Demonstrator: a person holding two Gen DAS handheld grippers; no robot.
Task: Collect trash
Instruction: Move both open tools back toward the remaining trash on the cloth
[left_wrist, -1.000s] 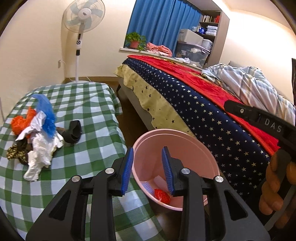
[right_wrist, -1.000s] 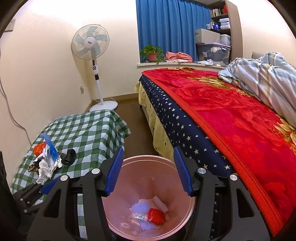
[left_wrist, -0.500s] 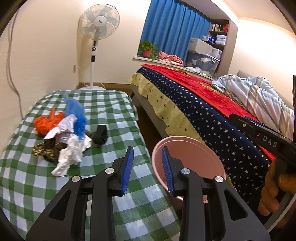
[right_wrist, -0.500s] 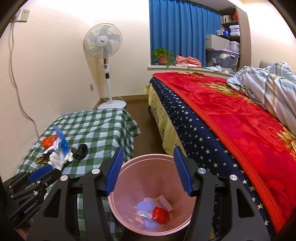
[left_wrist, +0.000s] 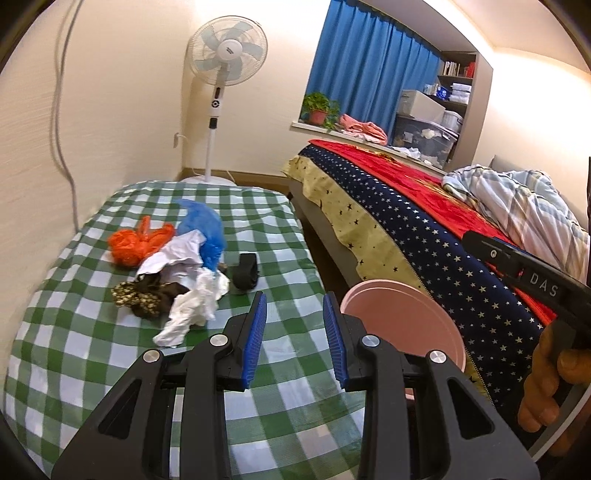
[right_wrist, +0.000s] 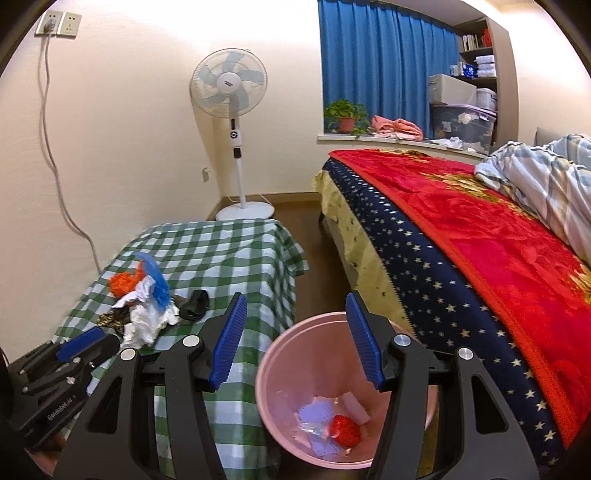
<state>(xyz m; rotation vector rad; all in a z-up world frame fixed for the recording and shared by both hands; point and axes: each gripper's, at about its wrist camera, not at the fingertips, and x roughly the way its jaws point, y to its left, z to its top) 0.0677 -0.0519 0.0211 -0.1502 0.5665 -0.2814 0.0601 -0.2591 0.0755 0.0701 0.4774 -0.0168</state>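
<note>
A pile of trash lies on the green checked table (left_wrist: 92, 369): an orange bag (left_wrist: 136, 245), a blue bag (left_wrist: 203, 229), white crumpled paper (left_wrist: 192, 306), a dark patterned wrapper (left_wrist: 144, 295) and a black item (left_wrist: 245, 273). My left gripper (left_wrist: 293, 310) hovers over the table's near right part, just short of the pile, open with nothing between its blue pads. The pink bin (right_wrist: 291, 369) stands on the floor between table and bed and holds a red wrapper (right_wrist: 345, 430) and pale scraps. My right gripper (right_wrist: 295, 306) hangs above the bin, open and empty.
A bed (left_wrist: 424, 236) with a red blanket and navy starred cover runs along the right, close to the bin (left_wrist: 402, 321). A standing fan (left_wrist: 225, 55) is behind the table. A cable hangs down the left wall. A person's hand (left_wrist: 546, 380) grips the right tool.
My left gripper has swung left from above the bin to over the table, nearer the trash pile. The right gripper has shifted slightly, still over the bin. Neither gripper's jaws have changed.
</note>
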